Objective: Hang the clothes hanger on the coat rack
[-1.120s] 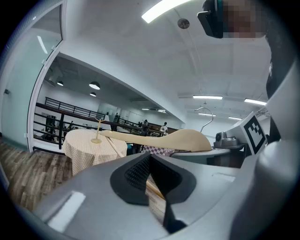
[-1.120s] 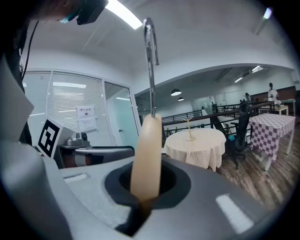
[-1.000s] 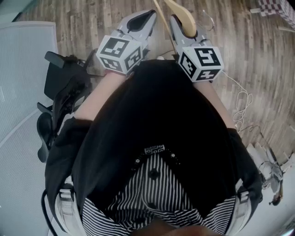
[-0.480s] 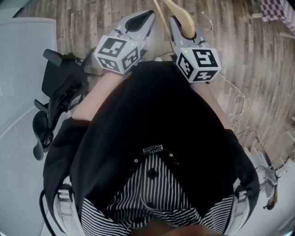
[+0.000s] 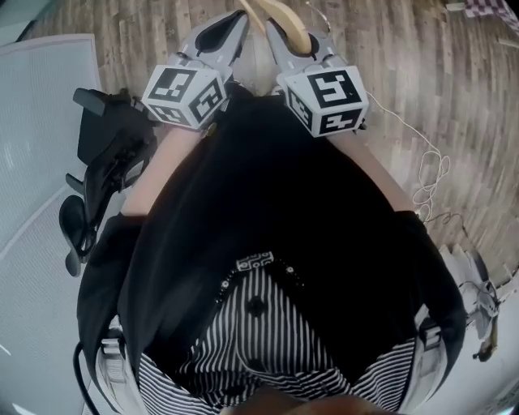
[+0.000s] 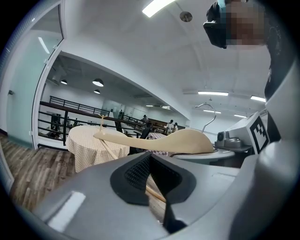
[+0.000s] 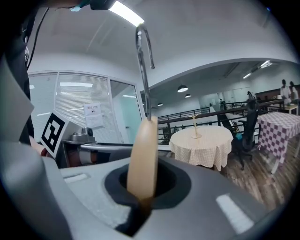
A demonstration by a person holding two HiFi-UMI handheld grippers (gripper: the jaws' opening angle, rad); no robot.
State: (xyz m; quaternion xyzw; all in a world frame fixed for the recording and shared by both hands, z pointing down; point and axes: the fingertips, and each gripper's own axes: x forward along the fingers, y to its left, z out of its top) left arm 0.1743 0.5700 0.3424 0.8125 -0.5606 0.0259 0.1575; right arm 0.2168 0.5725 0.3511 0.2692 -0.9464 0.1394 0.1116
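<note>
The clothes hanger (image 5: 284, 14) is a single wooden one with a wire hook.

Head view: it sits at the far edge, clamped in the right gripper (image 5: 280, 36), with the left gripper (image 5: 223, 32) just to its left.

Left gripper view: the jaws are together on nothing, and the hanger crosses beyond them.

Right gripper view: the jaws pinch the hanger's wooden body, hook upward.

There are two grippers and no coat rack in view, so the hanging itself is likely all yet to do.

The two claws were held side by side at the top centre of the head view, bare forearms (image 5: 166, 158) reaching up behind them. The left claw (image 5: 231, 20) had its jaws pressed together, while the right claw (image 5: 280, 28) was clamped on the wooden hanger (image 5: 285, 14).
</note>
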